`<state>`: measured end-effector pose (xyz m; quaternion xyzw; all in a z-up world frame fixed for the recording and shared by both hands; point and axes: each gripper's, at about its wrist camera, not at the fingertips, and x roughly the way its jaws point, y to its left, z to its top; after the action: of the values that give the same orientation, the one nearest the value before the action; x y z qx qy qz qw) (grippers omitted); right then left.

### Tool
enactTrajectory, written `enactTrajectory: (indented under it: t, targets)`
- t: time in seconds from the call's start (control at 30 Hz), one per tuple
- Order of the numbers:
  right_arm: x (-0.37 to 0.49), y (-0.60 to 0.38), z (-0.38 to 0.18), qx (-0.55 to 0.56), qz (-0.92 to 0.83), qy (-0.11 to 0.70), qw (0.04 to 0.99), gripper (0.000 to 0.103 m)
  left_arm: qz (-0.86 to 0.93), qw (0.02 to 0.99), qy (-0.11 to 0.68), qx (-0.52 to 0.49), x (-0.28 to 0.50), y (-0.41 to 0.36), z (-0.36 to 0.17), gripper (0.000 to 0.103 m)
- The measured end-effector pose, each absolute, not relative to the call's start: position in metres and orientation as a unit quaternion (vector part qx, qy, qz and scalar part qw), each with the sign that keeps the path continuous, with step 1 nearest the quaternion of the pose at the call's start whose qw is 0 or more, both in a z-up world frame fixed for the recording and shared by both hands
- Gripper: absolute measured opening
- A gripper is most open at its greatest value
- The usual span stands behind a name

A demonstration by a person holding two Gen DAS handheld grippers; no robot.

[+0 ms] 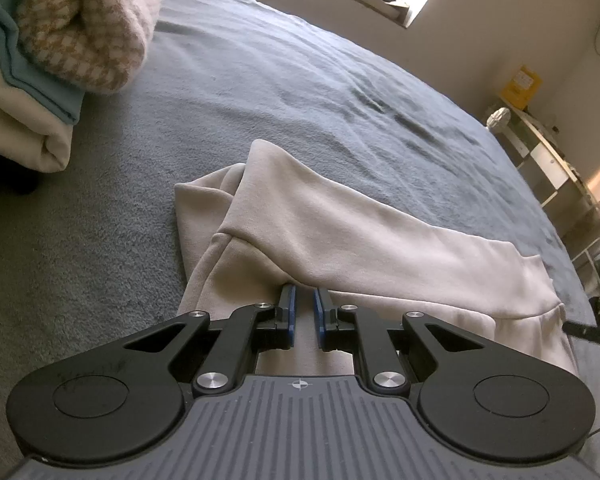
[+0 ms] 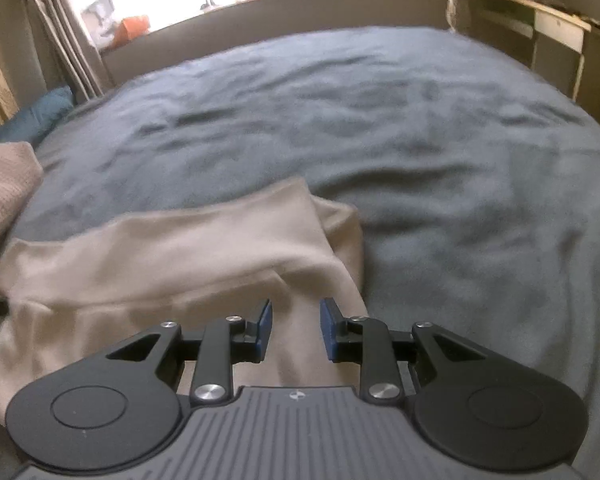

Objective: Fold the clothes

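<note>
Folding a soft beige top (image 1: 340, 240) on the big grey-blue blanket (image 1: 300, 92).

The beige top lies on the blanket right in front of both tools, with one sleeve laid across its body, so it looks partly folded. The left gripper (image 1: 304, 300) sits low at the sleeve's edge. Its blue pads (image 1: 289, 312) are close together with a small gap, and no cloth shows between them, so I cannot tell if it pinches anything. The right gripper (image 2: 296, 320) hangs over the other side of the top with its pads spread apart, holding nothing. One tool on each side probably helps keep the cloth flat and even. A pile of other clothes (image 1: 60, 40) sits off to the left, away from the top.
</note>
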<state>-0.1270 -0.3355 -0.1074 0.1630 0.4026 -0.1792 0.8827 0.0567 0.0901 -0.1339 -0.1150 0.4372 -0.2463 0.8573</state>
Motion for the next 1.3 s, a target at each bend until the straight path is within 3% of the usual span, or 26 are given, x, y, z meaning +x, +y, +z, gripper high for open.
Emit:
enactTrajectory:
  t: [0.17, 0.47, 0.57, 0.73, 0.87, 1.03, 1.13, 1.3]
  targets:
    - [-0.144, -0.355, -0.109, 0.193, -0.229, 0.398, 0.867, 0.028, -0.247, 0.857, 0.438, -0.116, 0.057, 0.091, -0.134, 0.013]
    - [-0.133, -0.306, -0.088, 0.132, -0.135, 0.392, 0.9, 0.029, -0.244, 0.858, 0.438, -0.111, 0.056, 0.089, -0.133, 0.013]
    - [-0.117, -0.273, -0.088, 0.116, -0.088, 0.391, 0.909, 0.039, -0.244, 0.858, 0.438, -0.11, 0.056, 0.089, -0.133, 0.013]
    - [-0.085, -0.22, -0.09, 0.072, -0.029, 0.39, 0.918, 0.071, -0.245, 0.858, 0.438, -0.108, 0.056, 0.088, -0.133, 0.013]
    - [-0.064, -0.192, -0.095, 0.036, -0.012, 0.389, 0.92, 0.077, -0.245, 0.858, 0.438, -0.106, 0.055, 0.088, -0.132, 0.013]
    - [-0.051, -0.173, -0.106, 0.02, -0.026, 0.394, 0.919, 0.093, -0.253, 0.857, 0.438, -0.104, 0.054, 0.087, -0.128, 0.018]
    - [-0.048, -0.162, -0.115, -0.001, -0.033, 0.395, 0.918, 0.098, -0.261, 0.855, 0.437, -0.102, 0.054, 0.087, -0.124, 0.028]
    - [-0.045, -0.151, -0.126, -0.03, -0.043, 0.396, 0.917, 0.101, -0.278, 0.873, 0.392, -0.078, 0.038, 0.094, -0.102, 0.072]
